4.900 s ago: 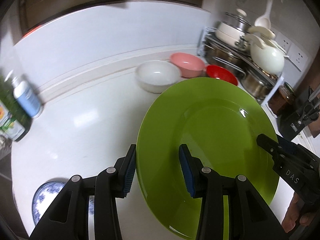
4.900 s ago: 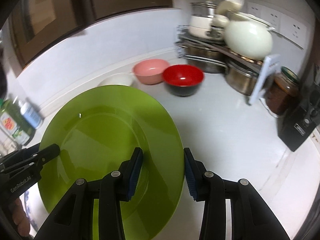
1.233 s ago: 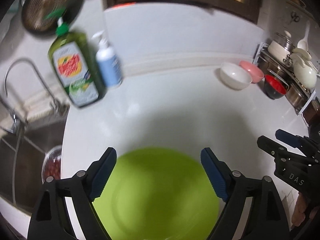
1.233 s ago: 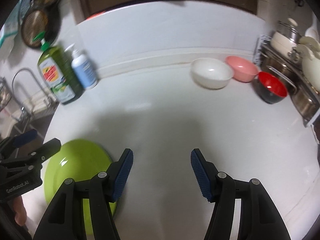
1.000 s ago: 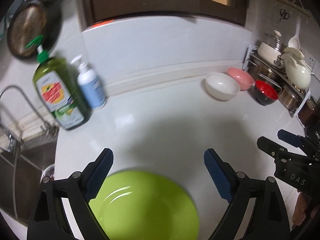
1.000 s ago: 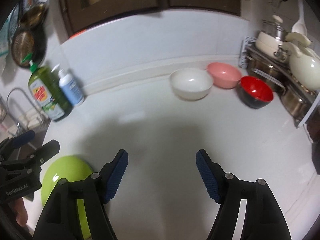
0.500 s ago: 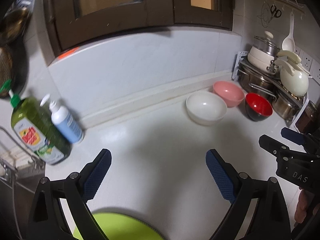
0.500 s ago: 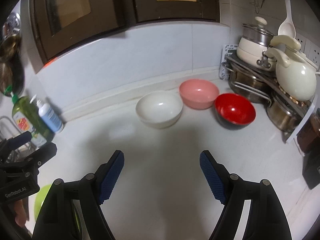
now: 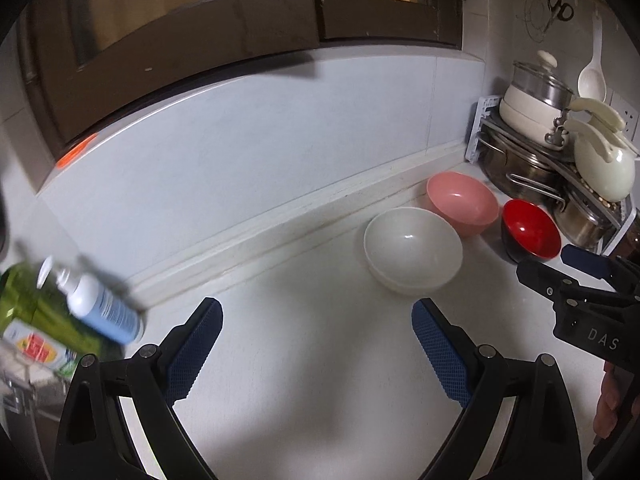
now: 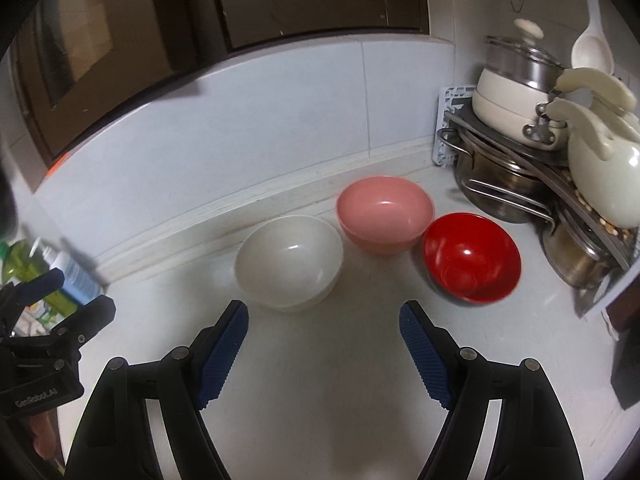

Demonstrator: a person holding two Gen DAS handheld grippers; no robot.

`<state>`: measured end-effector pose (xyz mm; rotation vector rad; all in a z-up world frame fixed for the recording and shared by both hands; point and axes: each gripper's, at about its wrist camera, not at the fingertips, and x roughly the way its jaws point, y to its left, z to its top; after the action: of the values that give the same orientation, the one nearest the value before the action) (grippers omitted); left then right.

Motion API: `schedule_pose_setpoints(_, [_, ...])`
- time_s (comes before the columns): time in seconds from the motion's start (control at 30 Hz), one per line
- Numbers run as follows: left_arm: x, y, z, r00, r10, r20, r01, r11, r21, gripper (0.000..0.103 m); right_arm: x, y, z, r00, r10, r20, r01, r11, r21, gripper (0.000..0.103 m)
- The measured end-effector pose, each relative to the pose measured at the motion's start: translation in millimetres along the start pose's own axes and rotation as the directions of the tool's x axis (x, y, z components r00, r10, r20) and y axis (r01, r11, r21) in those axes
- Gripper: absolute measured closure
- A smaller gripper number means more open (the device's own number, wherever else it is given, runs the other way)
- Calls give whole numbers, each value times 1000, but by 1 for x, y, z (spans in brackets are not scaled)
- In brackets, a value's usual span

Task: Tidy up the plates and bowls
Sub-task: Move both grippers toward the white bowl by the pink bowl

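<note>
left black two-finger gripper with blue pads: jaws wide apart, holding nothing, pointing forward above the counter | right black two-finger gripper with blue pads: jaws wide apart, holding nothing, pointing forward | both side by side, apart

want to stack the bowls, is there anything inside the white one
The white bowl looks empty: only a light glint on its bare inside. Its near inner wall is hidden behind the rim, and whatever is beneath the bowl cannot be seen.
</note>
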<state>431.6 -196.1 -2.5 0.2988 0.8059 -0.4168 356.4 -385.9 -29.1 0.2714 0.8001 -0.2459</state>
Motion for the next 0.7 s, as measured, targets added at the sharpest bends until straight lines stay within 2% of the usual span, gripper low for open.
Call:
schedule_pose_setpoints(0.3, [60,-12,29,996,-47,-79,51,998,42,10,49,-10,28,996,-15,-90,18,999,30,25])
schedule_pose_setpoints(0.53, [102,-33,49,980,-83,-179,96,993,64,18,91,-17,42,975,8,-224,5,999,54,42])
schedule_pose_setpoints(0.67, [130,-39,56,960,-111,-259,130,990,59,23,110,-20,43,955,20,-297,-2,998,61,52])
schedule_pose_setpoints(0.7, [138,-41,56,953,-110,-281,132,989,63,28,114,-21,43,951,19,-309,0,998,62,53])
